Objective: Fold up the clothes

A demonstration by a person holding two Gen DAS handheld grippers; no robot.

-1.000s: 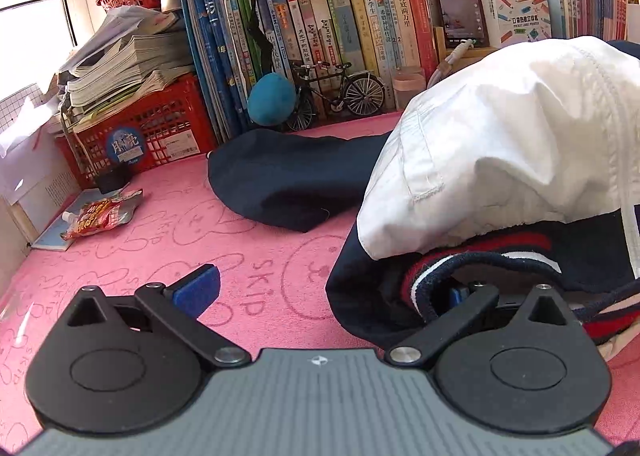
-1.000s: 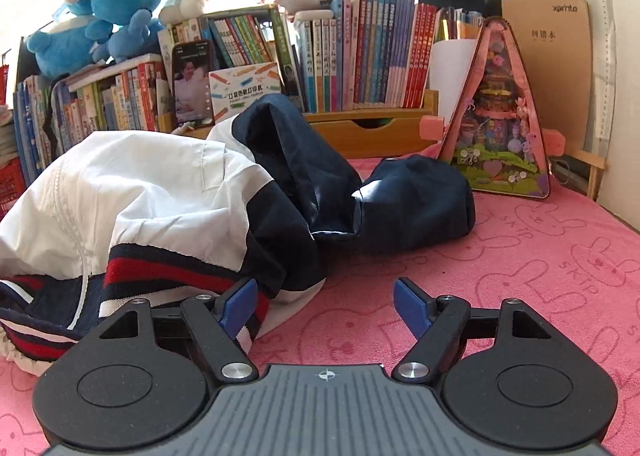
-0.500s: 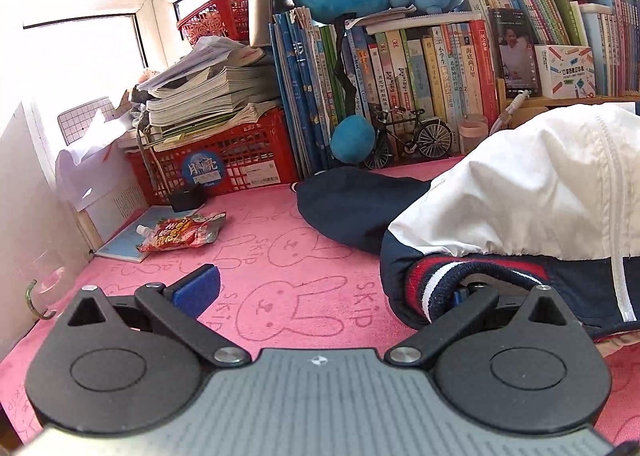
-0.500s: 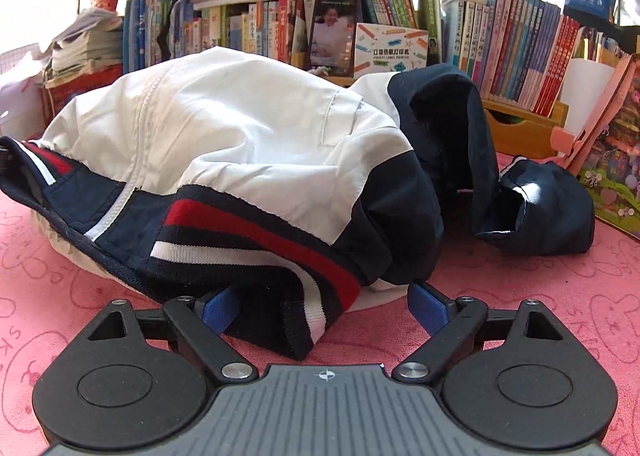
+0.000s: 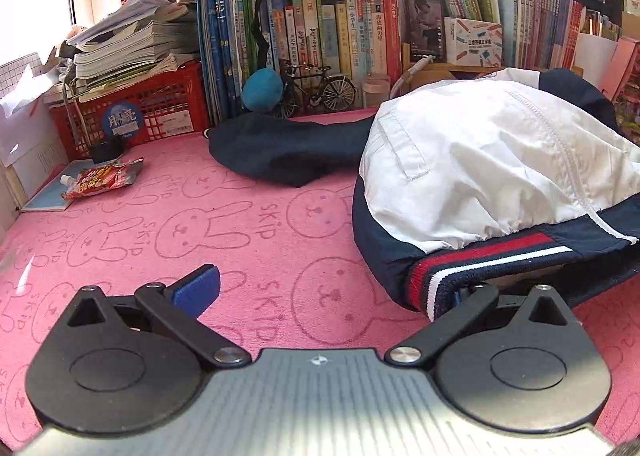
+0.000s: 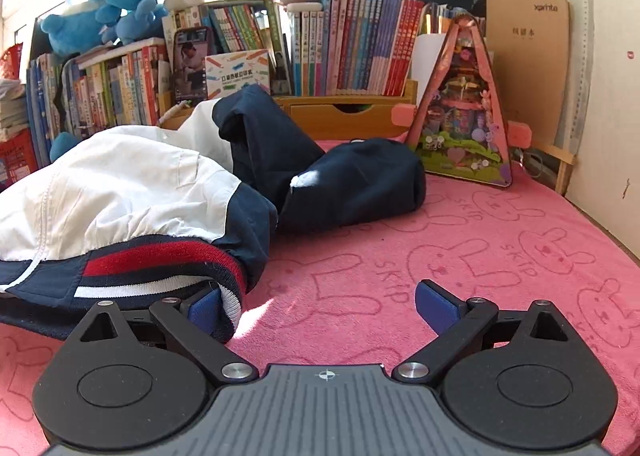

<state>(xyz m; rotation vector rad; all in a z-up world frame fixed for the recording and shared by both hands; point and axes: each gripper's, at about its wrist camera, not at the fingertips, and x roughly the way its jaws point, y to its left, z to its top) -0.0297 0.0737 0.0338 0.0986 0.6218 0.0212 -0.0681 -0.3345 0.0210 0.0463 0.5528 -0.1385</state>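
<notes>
Jacket [image 5: 492, 160], white on top with navy sides and a red-and-white striped hem, lies bunched in a mound on the pink mat [image 5: 256, 240], its navy sleeves trailing toward the books [image 5: 320, 36] at the back. Compared with a second ago it sits lower and rounder, with the hem resting on the mat at the near edge instead of being lifted. The right gripper [image 6: 324, 306] has just been opening and now stands nearly as wide as it goes; its left pad is tucked under the hem corner while the right pad is clear over bare mat, so nothing is pinched. The left gripper [image 5: 328, 288] is also spread wide: one pad shows over the mat, the other is hidden under the hem, and I see no grip there either. Both hands have drawn back toward the near side since the earlier views. My reading is that the hem has been let go after a fold or a shift, and the garment is far from flat, so a fresh grasp on hem or sleeve seems due.
</notes>
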